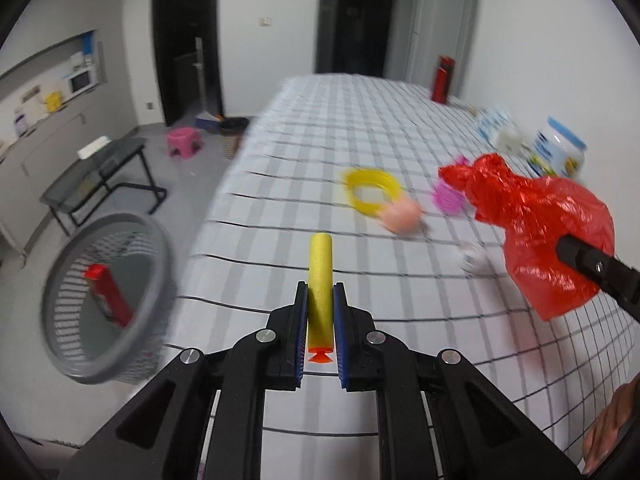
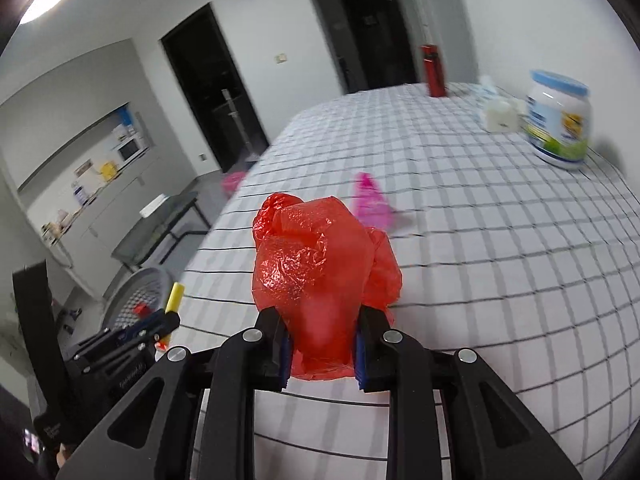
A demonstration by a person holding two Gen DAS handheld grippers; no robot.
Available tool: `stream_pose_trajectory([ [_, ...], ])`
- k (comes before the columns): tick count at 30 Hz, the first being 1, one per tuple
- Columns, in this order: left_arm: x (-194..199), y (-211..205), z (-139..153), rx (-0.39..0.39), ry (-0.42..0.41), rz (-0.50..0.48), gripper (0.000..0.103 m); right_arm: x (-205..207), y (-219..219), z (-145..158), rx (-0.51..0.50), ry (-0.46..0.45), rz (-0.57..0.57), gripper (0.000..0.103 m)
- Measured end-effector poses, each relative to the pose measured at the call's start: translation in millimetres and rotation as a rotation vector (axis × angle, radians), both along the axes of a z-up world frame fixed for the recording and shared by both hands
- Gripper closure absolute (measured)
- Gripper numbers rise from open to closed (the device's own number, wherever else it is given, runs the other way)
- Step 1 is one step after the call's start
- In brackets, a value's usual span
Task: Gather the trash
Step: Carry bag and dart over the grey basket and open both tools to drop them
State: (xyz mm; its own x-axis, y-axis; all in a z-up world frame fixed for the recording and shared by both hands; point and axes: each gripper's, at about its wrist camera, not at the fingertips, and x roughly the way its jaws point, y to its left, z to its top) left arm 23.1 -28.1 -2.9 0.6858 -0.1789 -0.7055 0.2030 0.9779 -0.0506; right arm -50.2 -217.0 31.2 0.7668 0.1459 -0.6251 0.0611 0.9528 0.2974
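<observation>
My left tongs [image 1: 320,300] pinched one yellow foam dart [image 1: 320,280] above the table's near-left edge [image 1: 224,216]; one grey basket [image 1: 72,368] stood just off it. My right tongs [image 2: 320,320] clamped one red bag [image 2: 320,264]. Open checked cloth beyond; one jar [image 2: 558,124] far right.

Left gripper [image 1: 320,312] clamped on a yellow foam dart [image 1: 320,276], fingers [image 1: 301,332] pointing toward 12 o'clock. Right gripper [image 2: 322,344] at 3 o'clock, pinching a red plastic bag [image 2: 320,264].
</observation>
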Motion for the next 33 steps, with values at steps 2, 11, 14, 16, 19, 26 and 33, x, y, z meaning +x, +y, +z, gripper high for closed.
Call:
stream_pose_trajectory([
  [2, 1.6, 27.5, 7.3, 0.005, -0.019, 0.053, 0.09, 6.1, 19.9, 4.8, 0.0, -0.009, 0.041, 0.08],
  [11, 9.4, 170.4, 23.2, 0.052, -0.059, 0.308, 0.09, 54.0, 154.0, 13.5, -0.021, -0.017, 0.313, 0.08],
  [14, 10.9, 213.3, 24.4, 0.075, -0.062, 0.383, 0.09, 66.8, 192.3, 14.0, -0.032, -0.017, 0.38, 0.08],
  [16, 13.1, 238.4, 25.5, 0.084, -0.061, 0.423, 0.09, 78.1, 218.6, 14.4, -0.036, -0.015, 0.426, 0.08],
  [19, 17.6, 271.3, 26.3, 0.092, -0.059, 0.472, 0.09, 94.6, 253.7, 12.6, -0.044, -0.008, 0.481, 0.08],
  [26, 33.6, 303.5, -3.0, 0.056, 0.022, 0.471, 0.09, 128.7, 312.7, -13.9, -0.07, 0.067, 0.553, 0.08],
  [33, 57.8, 301.8, -39.1, 0.023, 0.114, 0.412, 0.09, 146.2, 343.2, -45.3, -0.096, 0.15, 0.576, 0.08],
])
